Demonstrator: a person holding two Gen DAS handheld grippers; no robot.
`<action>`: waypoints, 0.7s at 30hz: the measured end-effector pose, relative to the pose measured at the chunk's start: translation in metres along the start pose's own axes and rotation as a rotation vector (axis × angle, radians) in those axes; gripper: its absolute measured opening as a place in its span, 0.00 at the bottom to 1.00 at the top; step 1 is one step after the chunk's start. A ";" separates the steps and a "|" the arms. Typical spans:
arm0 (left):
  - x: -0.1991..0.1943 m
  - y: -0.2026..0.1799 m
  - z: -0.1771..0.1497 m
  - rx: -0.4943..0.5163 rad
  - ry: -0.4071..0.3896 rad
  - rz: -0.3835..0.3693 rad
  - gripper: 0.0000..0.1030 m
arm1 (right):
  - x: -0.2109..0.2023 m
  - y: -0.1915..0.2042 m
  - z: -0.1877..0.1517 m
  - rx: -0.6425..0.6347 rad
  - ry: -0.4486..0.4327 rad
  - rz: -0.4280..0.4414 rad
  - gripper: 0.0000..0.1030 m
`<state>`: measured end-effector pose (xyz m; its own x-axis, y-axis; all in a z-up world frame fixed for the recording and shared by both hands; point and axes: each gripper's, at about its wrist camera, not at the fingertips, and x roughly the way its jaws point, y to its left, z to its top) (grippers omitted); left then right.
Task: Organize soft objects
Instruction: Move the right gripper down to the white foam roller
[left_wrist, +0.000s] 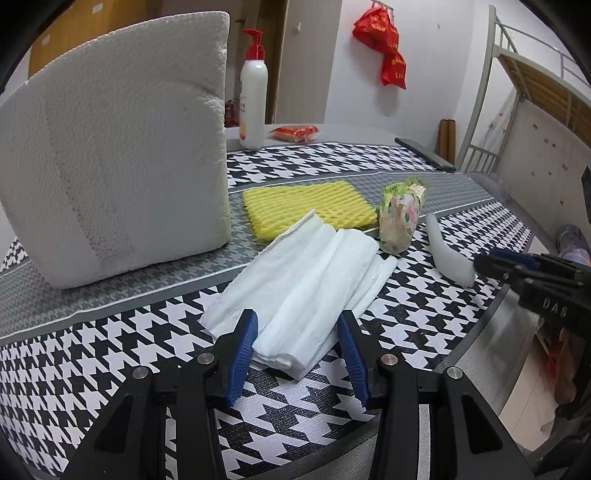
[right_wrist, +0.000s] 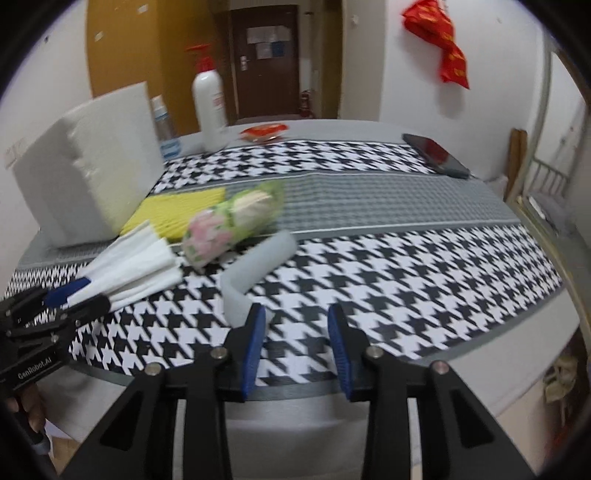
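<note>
A: Well, starting with the left gripper (left_wrist: 295, 332): clamped or loose?

B: Clamped on the stack of folded white tissues (left_wrist: 306, 273), by the look of it. Blue pads (left_wrist: 245, 339) pressed against both long edges at the near end. Not lifted; lying flat on the houndstooth tablecloth (left_wrist: 110, 350), close to the near edge of the table.

A: And beyond the tissues?

B: Just behind, at the far corner, a yellow foam net (left_wrist: 306, 206), lying flat. To the right of that, a floral packet (left_wrist: 400, 218) on its side, holding what look like thin sticks. Left of both, standing upright, a big white foam block (left_wrist: 110, 166).

A: Over to the right gripper (right_wrist: 295, 325), then. Holding anything?

B: No. Jaws partly apart, with only tablecloth pattern showing between them. Hovering over the near edge of the table, right of the tissues.

A: Close to any soft thing?

B: Yes, the bent white foam strip (right_wrist: 258, 258). Runs from beside the floral packet toward the near edge, ending just beside the left finger (right_wrist: 255, 332) and partly hidden behind it. Cannot tell whether touching.

A: Farther back?

B: A white pump bottle (left_wrist: 253, 96) with a red top, a red snack packet (left_wrist: 295, 133) right of it, and a dark phone (left_wrist: 424, 153) at the far right edge.
</note>
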<state>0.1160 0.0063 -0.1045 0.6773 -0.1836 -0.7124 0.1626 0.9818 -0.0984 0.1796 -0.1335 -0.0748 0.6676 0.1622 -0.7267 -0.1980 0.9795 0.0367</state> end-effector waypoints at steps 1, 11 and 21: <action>0.000 0.000 0.000 0.000 0.000 0.000 0.45 | -0.001 0.001 0.000 -0.007 -0.004 -0.003 0.38; 0.000 0.000 0.000 -0.001 0.000 -0.004 0.45 | -0.011 0.020 -0.002 -0.041 -0.029 0.103 0.39; -0.001 0.000 0.000 -0.004 0.000 -0.011 0.45 | 0.011 0.029 -0.003 0.009 0.017 0.042 0.39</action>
<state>0.1156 0.0069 -0.1039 0.6757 -0.1946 -0.7110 0.1671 0.9798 -0.1094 0.1791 -0.1032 -0.0842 0.6465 0.2008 -0.7360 -0.2185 0.9731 0.0735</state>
